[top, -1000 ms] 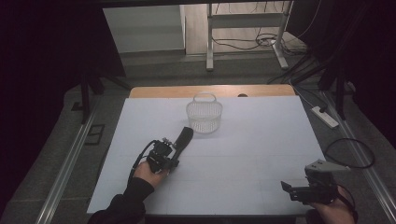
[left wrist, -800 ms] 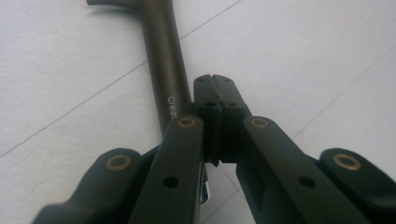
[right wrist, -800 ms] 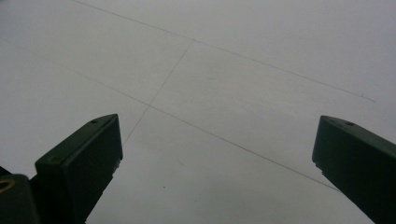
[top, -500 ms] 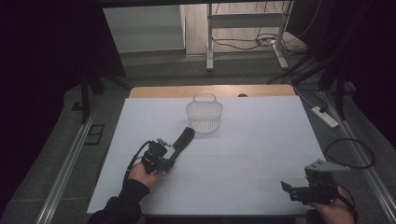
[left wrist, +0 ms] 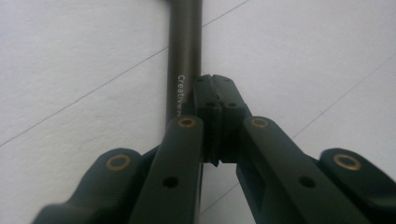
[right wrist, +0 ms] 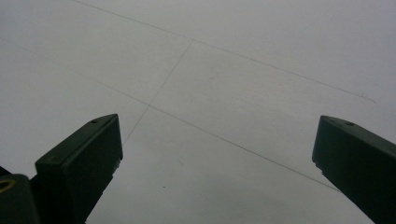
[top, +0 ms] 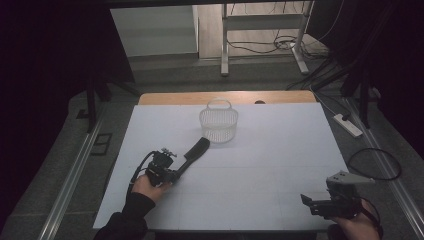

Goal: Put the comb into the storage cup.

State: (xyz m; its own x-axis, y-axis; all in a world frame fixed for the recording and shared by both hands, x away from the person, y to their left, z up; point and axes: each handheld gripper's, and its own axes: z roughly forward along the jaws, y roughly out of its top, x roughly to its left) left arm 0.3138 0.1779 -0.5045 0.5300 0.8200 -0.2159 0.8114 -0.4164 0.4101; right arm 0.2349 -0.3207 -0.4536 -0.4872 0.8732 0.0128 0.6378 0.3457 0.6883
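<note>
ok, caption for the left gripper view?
Left claw shut beside a dark handle lying on the white table.

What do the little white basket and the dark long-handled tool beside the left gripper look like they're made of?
The basket looks like white plastic or coated wire: thin, see-through lattice walls and a loop handle; which one is unclear. The dark tool looks like matte plastic or coated metal: a smooth, dull dark-brown handle with small white printed lettering.

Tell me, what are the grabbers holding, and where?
Nothing, by the look of it. The left gripper is shut beside the dark tool's handle; the right gripper is open.
</note>
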